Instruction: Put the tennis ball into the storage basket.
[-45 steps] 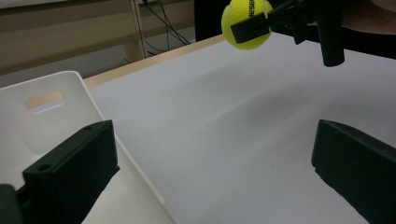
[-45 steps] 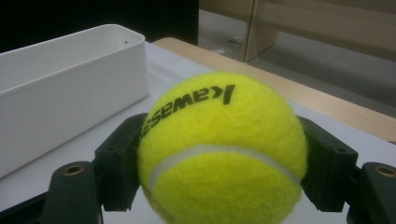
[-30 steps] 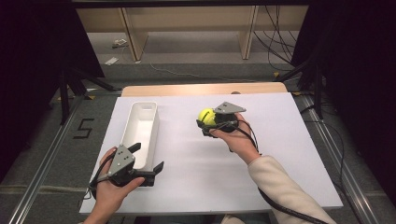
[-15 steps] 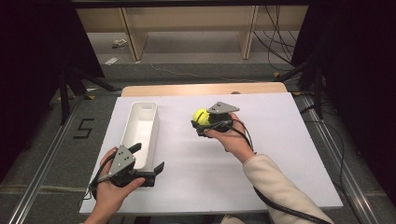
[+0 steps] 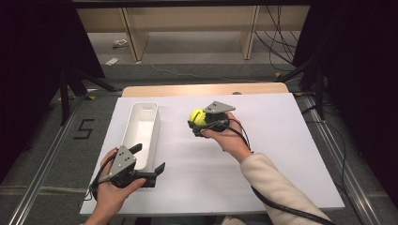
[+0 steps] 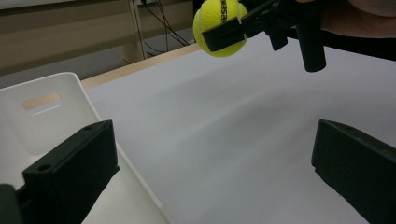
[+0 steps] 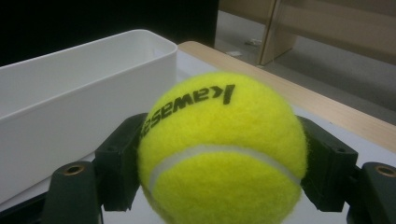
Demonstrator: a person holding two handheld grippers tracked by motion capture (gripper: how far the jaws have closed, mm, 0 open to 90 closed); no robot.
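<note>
right gripper [image 5: 196, 123] clamped on tennis ball [image 5: 197, 116], above table.
white bin [image 5: 141, 133] rim to its left, bare board between; left gripper [image 5: 149, 161] jaws apart.

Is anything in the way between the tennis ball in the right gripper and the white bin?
Nothing visible. The right gripper holds the tennis ball above bare white table, and the strip between ball and white bin is bare. The left gripper sits open at the bin's near end, off that line.
</note>
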